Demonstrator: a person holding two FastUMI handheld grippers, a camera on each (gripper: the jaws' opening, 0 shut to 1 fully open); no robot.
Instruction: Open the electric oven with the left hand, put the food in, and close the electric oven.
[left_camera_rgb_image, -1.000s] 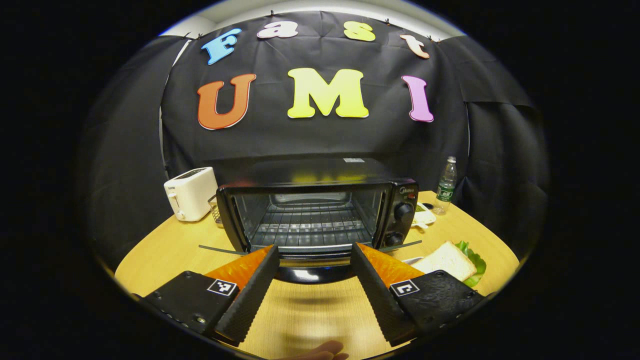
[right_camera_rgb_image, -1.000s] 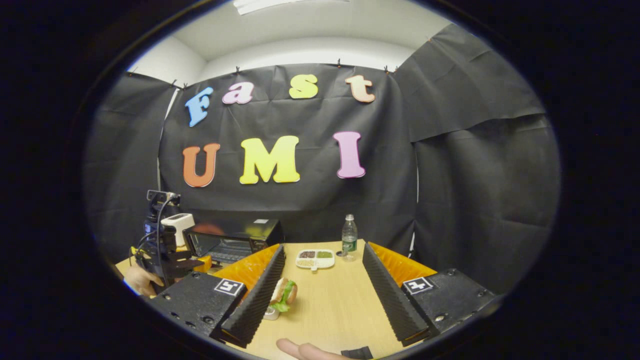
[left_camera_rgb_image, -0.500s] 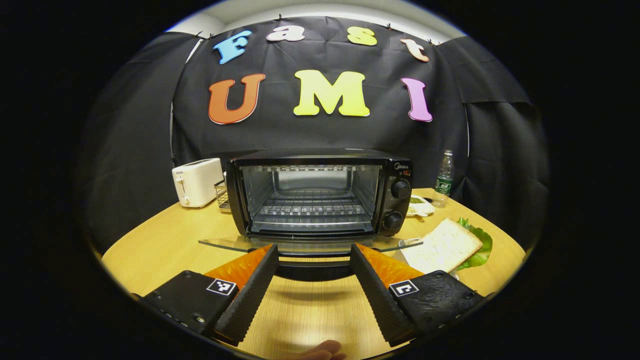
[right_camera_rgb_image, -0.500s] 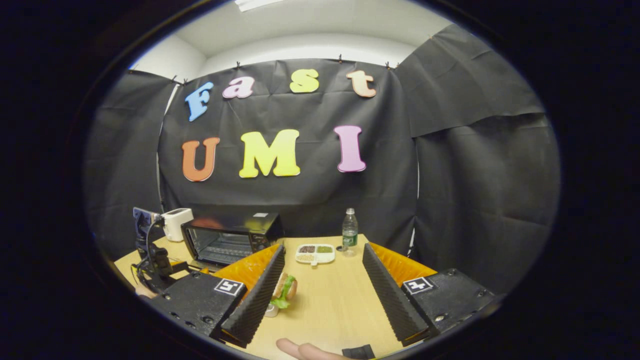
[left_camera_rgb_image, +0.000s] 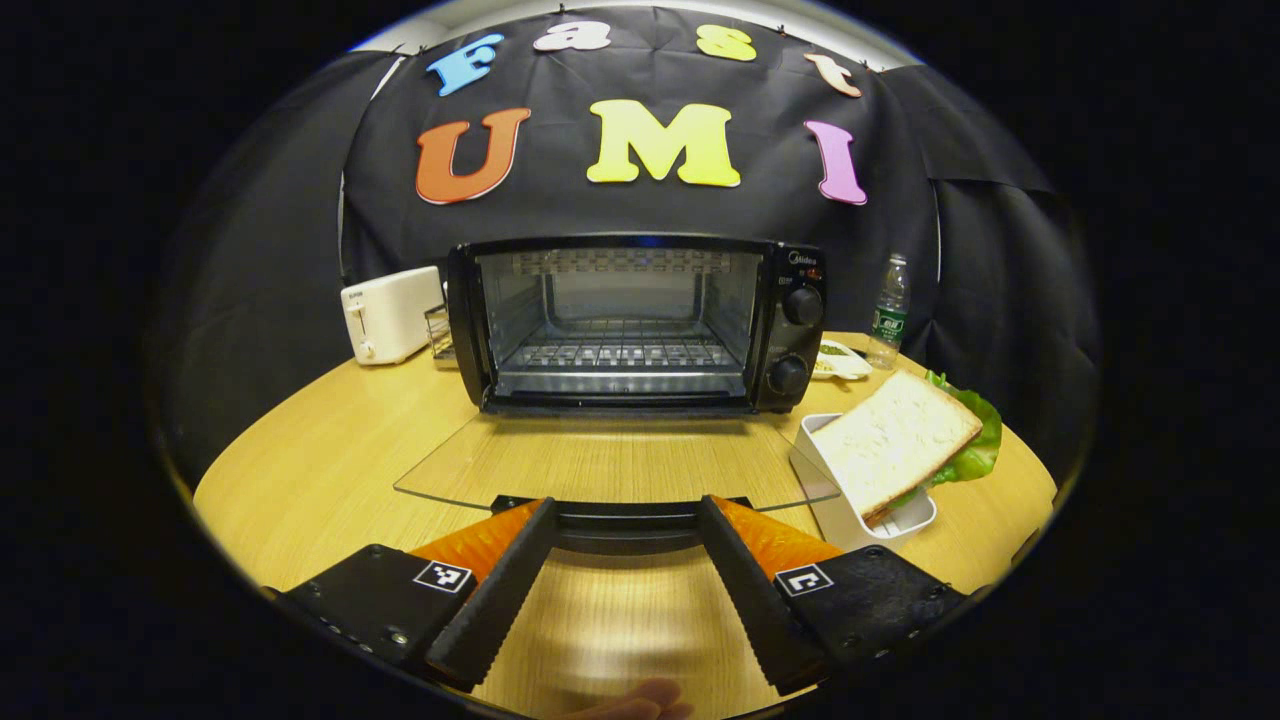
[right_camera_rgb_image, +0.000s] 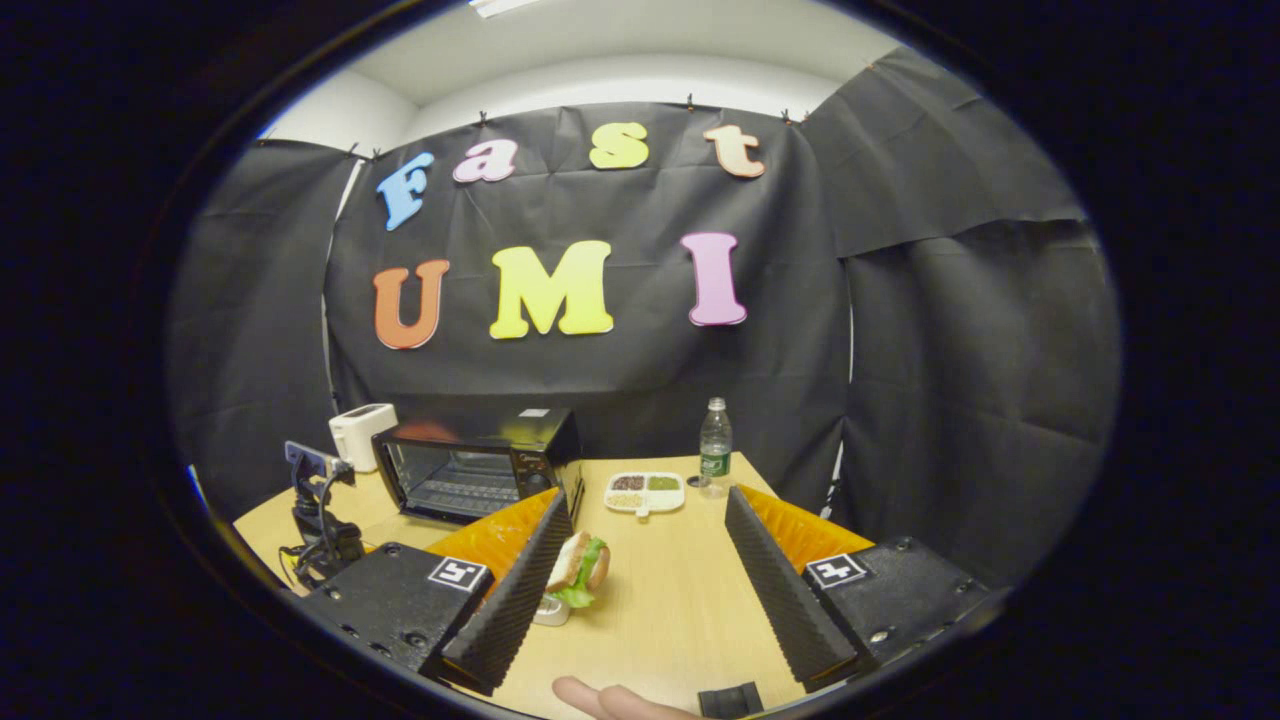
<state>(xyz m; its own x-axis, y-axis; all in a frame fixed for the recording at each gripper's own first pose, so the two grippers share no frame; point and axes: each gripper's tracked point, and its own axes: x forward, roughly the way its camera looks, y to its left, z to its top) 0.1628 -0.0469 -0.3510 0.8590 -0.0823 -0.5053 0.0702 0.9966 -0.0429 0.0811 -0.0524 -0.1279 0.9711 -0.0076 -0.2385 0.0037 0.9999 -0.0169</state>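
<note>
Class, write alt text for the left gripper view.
A black electric oven stands on a wooden table, its glass door folded flat, with the open left gripper at the door's handle. A sandwich waits alongside.

From my left gripper view I count one electric oven (left_camera_rgb_image: 640, 325) at twelve o'clock, with one glass door (left_camera_rgb_image: 610, 465) lying open and two round knobs (left_camera_rgb_image: 803, 306) at its one o'clock side. One white toaster (left_camera_rgb_image: 388, 313) stands at ten o'clock. One water bottle (left_camera_rgb_image: 888, 312) stands at two o'clock, and one divided snack dish (left_camera_rgb_image: 842, 362) lies beside it. One sandwich (left_camera_rgb_image: 905, 438) rests on one white tray (left_camera_rgb_image: 835, 500) at three o'clock. All sit on one tabletop (left_camera_rgb_image: 300, 470). I hold two grippers: my left gripper (left_camera_rgb_image: 625, 520), my right gripper (right_camera_rgb_image: 648, 500).
</note>
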